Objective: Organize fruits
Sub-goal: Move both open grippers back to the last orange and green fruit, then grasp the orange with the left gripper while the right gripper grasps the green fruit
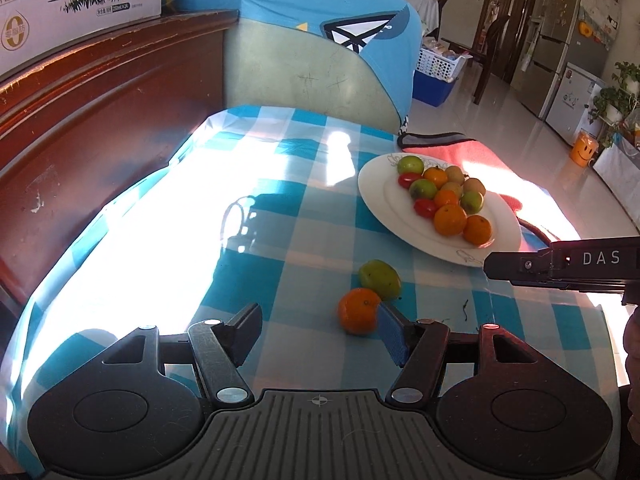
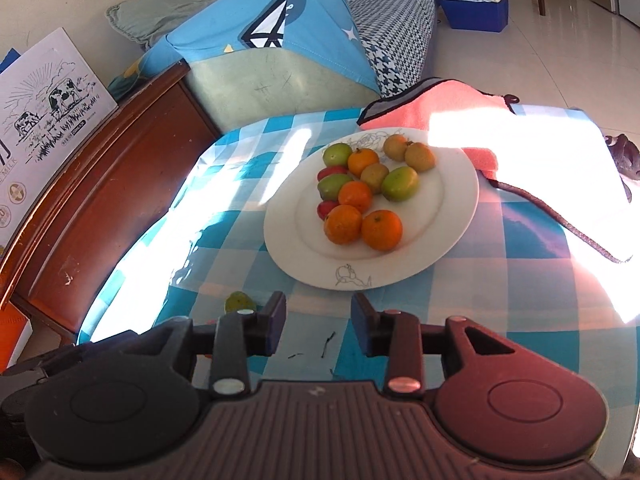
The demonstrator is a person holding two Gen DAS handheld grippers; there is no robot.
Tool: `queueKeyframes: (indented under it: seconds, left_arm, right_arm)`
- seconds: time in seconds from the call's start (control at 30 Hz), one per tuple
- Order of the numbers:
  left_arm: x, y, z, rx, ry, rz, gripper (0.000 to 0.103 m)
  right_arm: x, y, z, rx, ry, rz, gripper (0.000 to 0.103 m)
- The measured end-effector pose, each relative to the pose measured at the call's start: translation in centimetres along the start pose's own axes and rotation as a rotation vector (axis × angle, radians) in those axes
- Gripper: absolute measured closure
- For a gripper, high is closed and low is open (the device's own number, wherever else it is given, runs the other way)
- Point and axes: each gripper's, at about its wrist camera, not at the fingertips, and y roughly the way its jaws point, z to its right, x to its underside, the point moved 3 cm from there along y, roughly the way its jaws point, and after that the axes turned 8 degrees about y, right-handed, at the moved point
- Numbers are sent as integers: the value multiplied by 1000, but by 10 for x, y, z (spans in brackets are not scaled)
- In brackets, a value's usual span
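A white plate (image 1: 372,196) (image 2: 452,200) on the blue checked tablecloth holds several oranges, green fruits, brown fruits and red tomatoes. A loose orange (image 1: 358,310) and a loose green fruit (image 1: 380,278) (image 2: 239,302) lie on the cloth in front of the plate. My left gripper (image 1: 320,326) is open and empty; its right finger (image 1: 392,332) is right beside the loose orange. My right gripper (image 2: 319,326) is open and empty, just short of the plate's near rim. Its body also shows in the left wrist view (image 1: 560,264).
A pink cloth (image 2: 448,120) lies behind and to the right of the plate. A dark wooden sofa arm (image 1: 100,120) runs along the table's left side, with a blue-covered cushion (image 1: 320,48) behind. A milk carton (image 2: 44,92) stands on the wood.
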Motion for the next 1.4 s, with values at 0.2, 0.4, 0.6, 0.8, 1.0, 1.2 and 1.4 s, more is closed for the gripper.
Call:
queueKeyframes:
  seconds: [0.2,0.4,0.6,0.8,1.0,1.2,1.4]
  left_arm:
    - [13,3,1,4,30,-14,41]
    - [16,10,2,16,44,-18,41]
    - [18,15,9,10,82,-16,41]
    - [18,17,8,15,78,-9,41]
    - [18,21,10,22,82,1,41]
    - [15,22,15,24,108,40,41]
    - [12,23,21,44,127,77,41]
  right_arm:
    - [11,11,-15,-57,-59,-39,65]
    - [14,26,-30,-93,-108,-68,65]
    - [15,45,-43,-98,-165,-91,65]
    - [13,61,-51,-92,-194,-98,66]
    - [9,70,-53,-90,-197,-87,66]
    - [5,73,-48,-101,-125,-112,69]
    - [1,72,-45,-93,-96,-106,69]
